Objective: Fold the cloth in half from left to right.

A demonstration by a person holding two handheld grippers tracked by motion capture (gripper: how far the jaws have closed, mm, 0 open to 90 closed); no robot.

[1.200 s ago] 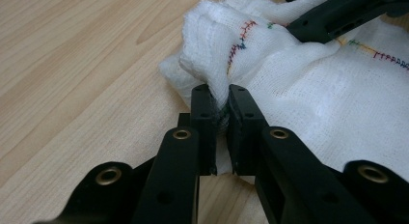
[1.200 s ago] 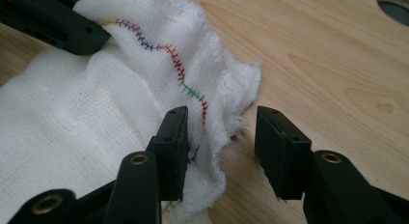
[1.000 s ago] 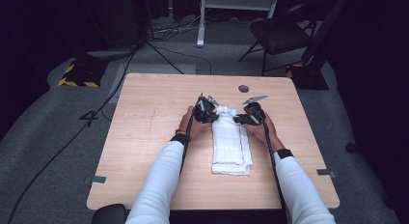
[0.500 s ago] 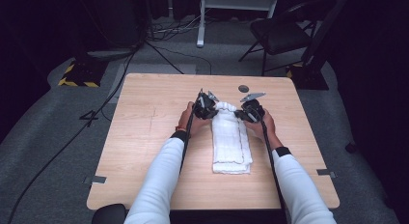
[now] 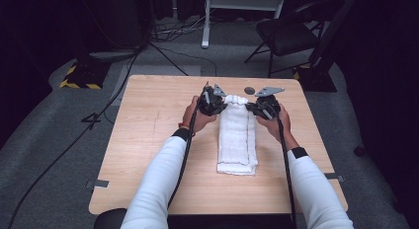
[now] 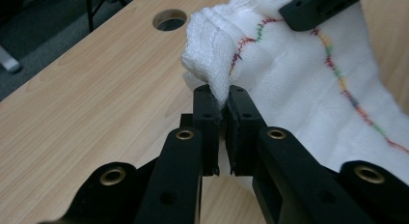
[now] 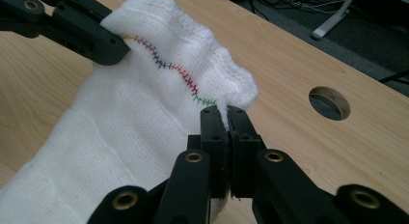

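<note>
Both claws are clamped on the far end of a folded white towel (image 5: 237, 135) that lies lengthwise in the middle of the tabletop (image 5: 148, 140), its near end flat on the wood and its far end raised off it. The left claw (image 6: 221, 96) pinches the towel's far left corner between its black pads, and the right claw (image 7: 223, 113) pinches the far right corner in the same way; in each gripper view the other claw shows biting the opposite corner. From the high view, the left claw (image 5: 213, 101) and the right claw (image 5: 258, 108) sit level with one another across the cloth's width. The step looks like lifting this end to fold it over or open the cloth out, and doing it well probably means keeping both hands at an even height and the edge between them taut, so the layers do not slip or sag, then carrying the corners squarely along the towel's length. A line of multicoloured stitching (image 7: 169, 69) runs along the cloth. A round hole (image 7: 329, 102) is cut in the tabletop just beyond the towel. No brand, label or readable writing appears anywhere.
</note>
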